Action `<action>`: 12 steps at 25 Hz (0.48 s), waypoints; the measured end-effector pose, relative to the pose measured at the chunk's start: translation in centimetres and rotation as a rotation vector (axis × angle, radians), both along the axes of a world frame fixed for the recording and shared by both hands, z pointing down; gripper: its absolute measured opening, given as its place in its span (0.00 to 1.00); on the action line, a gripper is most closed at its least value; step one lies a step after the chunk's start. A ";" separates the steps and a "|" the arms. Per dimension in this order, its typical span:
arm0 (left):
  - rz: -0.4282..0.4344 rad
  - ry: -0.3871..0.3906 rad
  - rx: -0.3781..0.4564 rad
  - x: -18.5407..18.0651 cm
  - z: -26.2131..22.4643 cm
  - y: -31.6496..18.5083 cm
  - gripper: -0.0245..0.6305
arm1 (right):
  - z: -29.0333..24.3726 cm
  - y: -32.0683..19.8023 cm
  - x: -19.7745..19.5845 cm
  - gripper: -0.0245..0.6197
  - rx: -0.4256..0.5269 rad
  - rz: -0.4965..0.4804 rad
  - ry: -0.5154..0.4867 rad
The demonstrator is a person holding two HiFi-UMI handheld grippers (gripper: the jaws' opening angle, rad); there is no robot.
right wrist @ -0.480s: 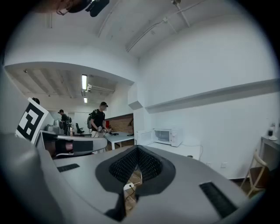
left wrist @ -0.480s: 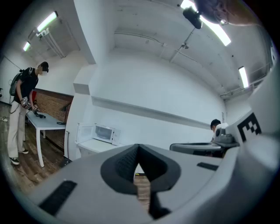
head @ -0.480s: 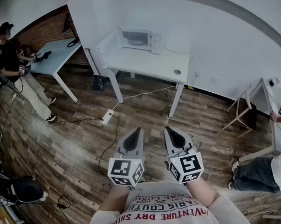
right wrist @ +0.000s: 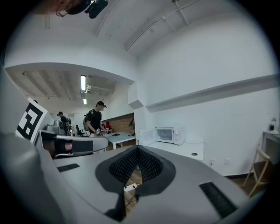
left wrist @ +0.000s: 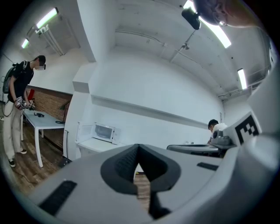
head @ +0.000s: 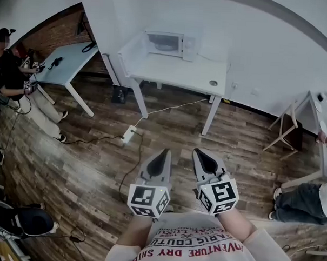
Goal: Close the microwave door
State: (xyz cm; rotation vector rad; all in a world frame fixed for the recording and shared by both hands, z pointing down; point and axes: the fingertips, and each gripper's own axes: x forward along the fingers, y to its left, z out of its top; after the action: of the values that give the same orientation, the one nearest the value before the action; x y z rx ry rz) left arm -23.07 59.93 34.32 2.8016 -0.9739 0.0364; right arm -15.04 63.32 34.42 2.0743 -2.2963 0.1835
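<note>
I held both tools low in front of my chest, pointed out over the wooden floor (head: 86, 167), and neither was holding anything. The left gripper (head: 163, 154) had its jaws brought together at the tips, and its own view showed only floor through the small gap behind the pads (left wrist: 120, 164). The right gripper (head: 198, 153) sat just beside it, apart from it, its jaws likewise pressed together at the tips with nothing between them. The microwave (head: 166, 43) stood well away from me, at the back of a white table (head: 177, 71) set against the wall. Its door (head: 132, 47) hung open, swung out to the left of the oven body. The left gripper view showed the same thing: the microwave (left wrist: 105, 131) sat on the tabletop with the door (left wrist: 84, 131) standing out to its left. From the right gripper view the microwave (right wrist: 166, 134) lay beyond my closed jaws, with the door (right wrist: 146, 137) out to its left. A small round object (head: 213, 83) lay near the table's right front corner. A power strip (head: 129, 134) rested on the floor between me and the table, with a cable running up toward the table. Off to my left a person (head: 9, 72) stood beside a second table (head: 66, 63).
</note>
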 end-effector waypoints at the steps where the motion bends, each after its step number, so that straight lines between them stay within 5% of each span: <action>1: 0.001 -0.003 0.002 -0.3 0.1 -0.3 0.04 | 0.0 -0.3 -0.4 0.06 0.003 -0.004 -0.020; 4: 0.000 -0.014 0.013 -1.4 0.3 -1.6 0.04 | 0.3 -1.7 -2.1 0.06 0.002 -0.036 -0.070; 12: -0.006 -0.019 -0.005 -4.8 1.9 -6.0 0.04 | 1.6 -5.8 -5.4 0.06 -0.006 -0.023 -0.013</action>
State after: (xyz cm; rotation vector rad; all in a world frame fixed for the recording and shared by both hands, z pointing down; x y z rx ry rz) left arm -27.87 53.90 36.23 2.7984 -0.9854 0.0642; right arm -20.40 57.50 36.00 2.0484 -2.3229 0.2034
